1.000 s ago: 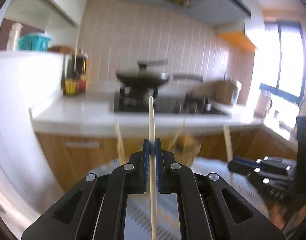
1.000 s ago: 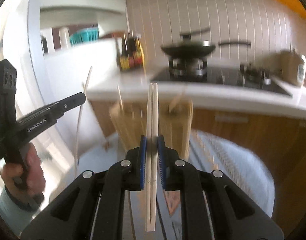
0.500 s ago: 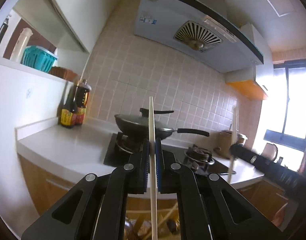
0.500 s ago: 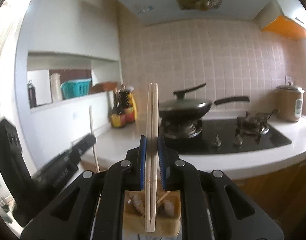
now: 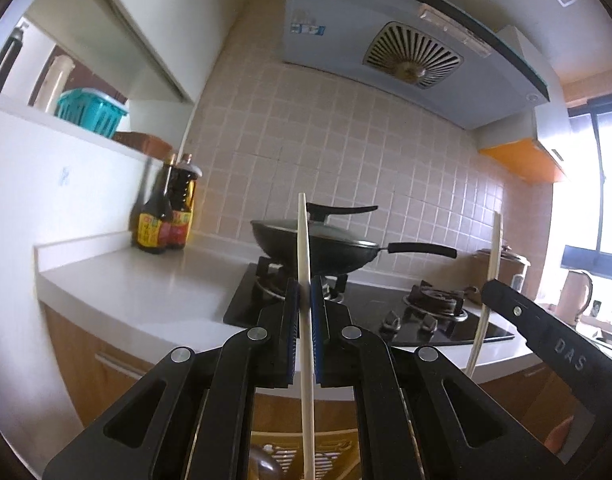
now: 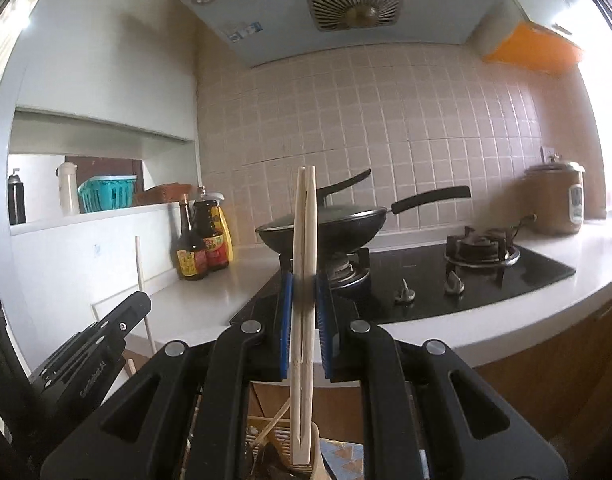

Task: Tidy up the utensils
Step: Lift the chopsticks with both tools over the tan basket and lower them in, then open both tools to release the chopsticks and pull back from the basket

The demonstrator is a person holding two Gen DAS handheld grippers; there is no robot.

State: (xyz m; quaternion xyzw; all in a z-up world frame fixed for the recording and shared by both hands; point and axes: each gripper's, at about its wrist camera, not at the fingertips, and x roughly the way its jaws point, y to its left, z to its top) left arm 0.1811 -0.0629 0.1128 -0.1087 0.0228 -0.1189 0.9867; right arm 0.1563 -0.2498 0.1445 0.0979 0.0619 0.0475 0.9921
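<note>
Nearest, the left gripper (image 5: 303, 322) is clamped on a single chopstick (image 5: 304, 264) and the right gripper (image 6: 304, 316) on a pair of chopsticks (image 6: 304, 248), all upright above the wooden utensil holder (image 6: 274, 436) below, so mid-carry, lowering them in seems next, counter (image 6: 210, 300) beyond.
</note>
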